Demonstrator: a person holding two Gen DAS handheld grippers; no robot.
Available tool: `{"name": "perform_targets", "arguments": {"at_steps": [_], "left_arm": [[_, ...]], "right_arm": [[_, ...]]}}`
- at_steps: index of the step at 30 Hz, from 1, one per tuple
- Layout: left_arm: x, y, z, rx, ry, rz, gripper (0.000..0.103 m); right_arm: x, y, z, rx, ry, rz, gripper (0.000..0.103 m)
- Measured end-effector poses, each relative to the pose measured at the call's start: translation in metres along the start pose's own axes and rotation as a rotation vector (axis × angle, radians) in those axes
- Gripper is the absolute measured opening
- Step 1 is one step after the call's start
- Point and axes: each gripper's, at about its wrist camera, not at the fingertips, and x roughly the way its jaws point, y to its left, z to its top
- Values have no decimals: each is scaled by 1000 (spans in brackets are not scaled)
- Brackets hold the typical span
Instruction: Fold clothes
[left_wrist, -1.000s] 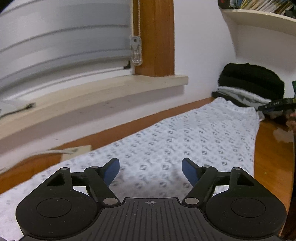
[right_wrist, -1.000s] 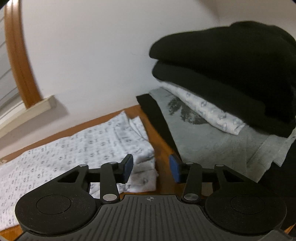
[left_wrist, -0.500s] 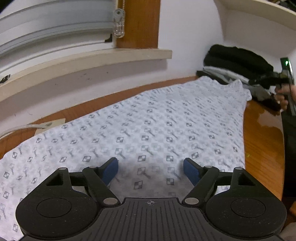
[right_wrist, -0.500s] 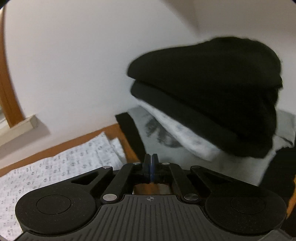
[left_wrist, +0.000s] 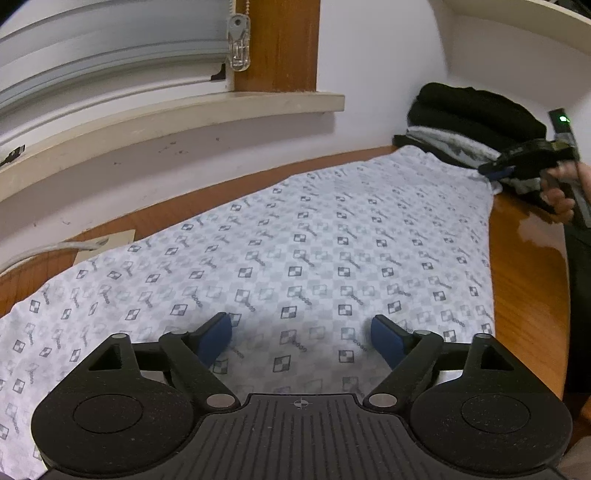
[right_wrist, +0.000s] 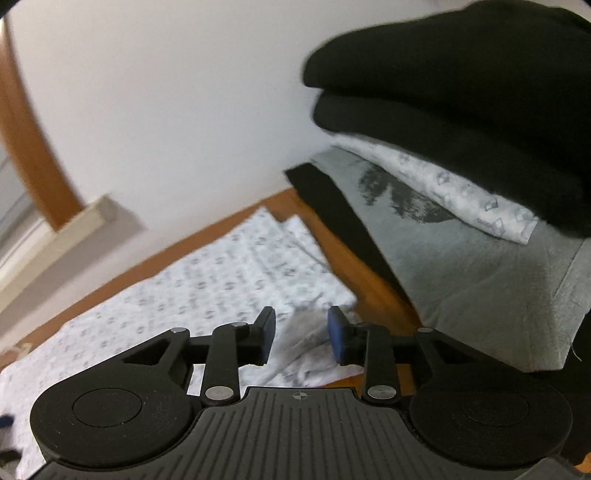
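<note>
Left wrist view. The left claw (left_wrist: 301, 338) hangs just above the patterned white garment (left_wrist: 314, 251). Its jaws are wide apart and opening further, blue pads (left_wrist: 218, 334) clear of the cloth, nothing pinched between them. The garment lies spread flat along the wooden bench (left_wrist: 524, 280), running from the lower left to the far right end, where its edge reaches a stack of folded clothes (left_wrist: 476, 122): black on top, grey and white below. Bare wood shows along the right side of the garment and in a strip between it and the wall. A window sill (left_wrist: 177, 114) runs above the bench, with a blind cord pull (left_wrist: 239, 42) hanging against the wooden frame. At the far right the right claw (left_wrist: 496, 170), held in the person's hand (left_wrist: 561, 192), sits at the garment's far corner; contact cannot be told from here.

Right wrist view, somewhat blurred. The right claw (right_wrist: 301, 328) is partly spread, jaws opening. The garment's (right_wrist: 221, 291) rumpled corner lies directly below and between the pads (right_wrist: 337, 334), but neither pad presses on it. Just to the right, across a narrow strip of bare bench (right_wrist: 364, 275), sits the stack: thick black pieces (right_wrist: 461, 92) on top, a patterned white piece (right_wrist: 454, 192) under them, and a grey shirt (right_wrist: 480, 280) with a dark print at the bottom.
</note>
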Motion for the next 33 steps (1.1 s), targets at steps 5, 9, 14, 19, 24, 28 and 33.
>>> {"name": "perform_targets", "arguments": {"at_steps": [5,9,14,19,24,28,33], "left_arm": [[0,1,0,-10,-3,-7,90],[0,1,-1,-9,-3,-6,90],[0,0,0,-6,-3,-2,90],[0,1,-1,-14,-5,-8,91],[0,1,0,-12,-4,-8,92],[0,1,0,-10,-4,-7,92],[1,0,0,-9,-2,-10,94]], "right_arm": [[11,-12,11,82,11,-3,33],[17,-13,17,90,21,-35,33],[21,-20,20,105,45,-101,34],[15,-15,15,98,20,-55,38],[8,9,21,16,-9,44,20],[13,24,20,-66,8,3,24],[21,24,21,-114,26,-65,14]]}}
